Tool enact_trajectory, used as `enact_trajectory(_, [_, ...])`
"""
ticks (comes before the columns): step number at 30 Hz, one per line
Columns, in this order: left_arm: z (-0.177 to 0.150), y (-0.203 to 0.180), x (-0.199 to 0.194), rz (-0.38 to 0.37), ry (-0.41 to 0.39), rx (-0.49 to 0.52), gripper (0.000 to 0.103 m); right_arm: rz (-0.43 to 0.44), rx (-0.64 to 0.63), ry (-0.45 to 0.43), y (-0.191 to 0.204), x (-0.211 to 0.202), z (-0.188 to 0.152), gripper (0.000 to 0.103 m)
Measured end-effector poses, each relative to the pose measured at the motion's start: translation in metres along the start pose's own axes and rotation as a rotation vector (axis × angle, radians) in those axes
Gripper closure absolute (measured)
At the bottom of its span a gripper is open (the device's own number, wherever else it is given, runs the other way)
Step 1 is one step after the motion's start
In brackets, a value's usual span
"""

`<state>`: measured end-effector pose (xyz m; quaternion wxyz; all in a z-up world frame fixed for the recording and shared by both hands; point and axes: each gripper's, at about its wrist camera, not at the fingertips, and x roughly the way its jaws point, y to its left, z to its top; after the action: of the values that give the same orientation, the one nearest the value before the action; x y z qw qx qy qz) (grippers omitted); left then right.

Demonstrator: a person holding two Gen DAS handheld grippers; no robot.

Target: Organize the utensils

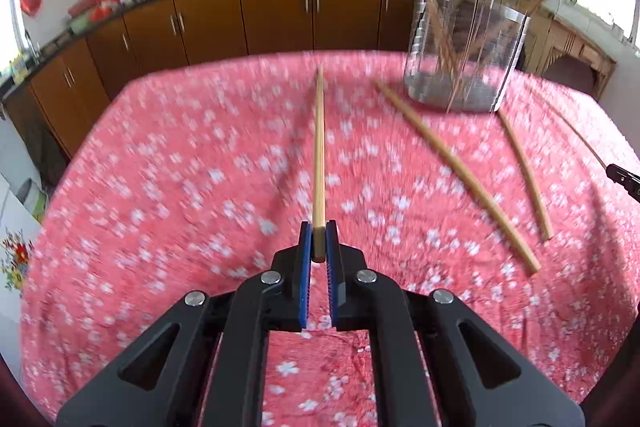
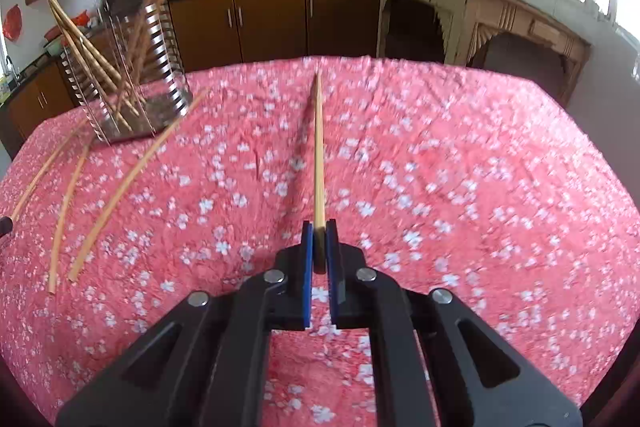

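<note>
Blue pads: on both claws the blue pads (image 1: 306,267) line the inner faces of black fingers and press on a wooden stick.
Left gripper: the left gripper (image 1: 319,245) is clamped on a chopstick (image 1: 319,155), jaws nearly together with only the stick's width between them.
Left stick: its butt end sits between the pads; the shaft runs straight ahead above the pink floral tablecloth (image 1: 160,187), tip pointing toward the far table edge.
Right gripper: the right gripper (image 2: 319,245) is likewise pinched on a second chopstick (image 2: 319,155), jaws as narrow as the stick allows.
Right stick: held by its thick end, it points forward over the cloth.
Holder: a slotted metal utensil holder (image 1: 464,67) stands on the far right of the table in the left view, far left in the right view, with several chopsticks leaning inside it.
Loose sticks: two loose chopsticks (image 1: 456,175) lie flat on the cloth just in front of the holder, and a third, thinner stick lies further right near the table edge.
Background: brown kitchen cabinets (image 1: 280,11) under a dark counter.
</note>
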<state>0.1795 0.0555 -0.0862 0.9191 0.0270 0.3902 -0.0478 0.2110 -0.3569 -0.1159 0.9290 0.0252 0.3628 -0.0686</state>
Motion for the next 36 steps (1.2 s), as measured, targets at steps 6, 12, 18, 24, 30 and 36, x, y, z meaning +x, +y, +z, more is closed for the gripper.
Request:
enact_trajectory(6, [0.023, 0.009, -0.051, 0.000, -0.159, -0.022, 0.096, -0.019, -0.007, -0.144, -0.007, -0.049, 0.023, 0.096])
enact_trajectory(12, [0.044, 0.013, -0.079, 0.004, -0.258, -0.065, 0.096, -0.007, 0.010, -0.256, -0.013, -0.083, 0.049, 0.096])
enact_trajectory(18, [0.060, 0.023, -0.096, 0.006, -0.323, -0.110, 0.096, -0.012, 0.008, -0.338, -0.010, -0.105, 0.074, 0.096])
enact_trajectory(24, [0.076, 0.030, -0.108, 0.001, -0.367, -0.132, 0.096, -0.004, 0.006, -0.389, -0.006, -0.117, 0.090, 0.096])
enact_trajectory(30, [0.090, 0.032, -0.120, 0.006, -0.411, -0.134, 0.096, 0.023, 0.020, -0.432, -0.004, -0.133, 0.109, 0.096])
enact_trajectory(36, [0.098, 0.030, -0.132, -0.004, -0.444, -0.136, 0.096, 0.065, 0.022, -0.459, -0.001, -0.147, 0.118, 0.096])
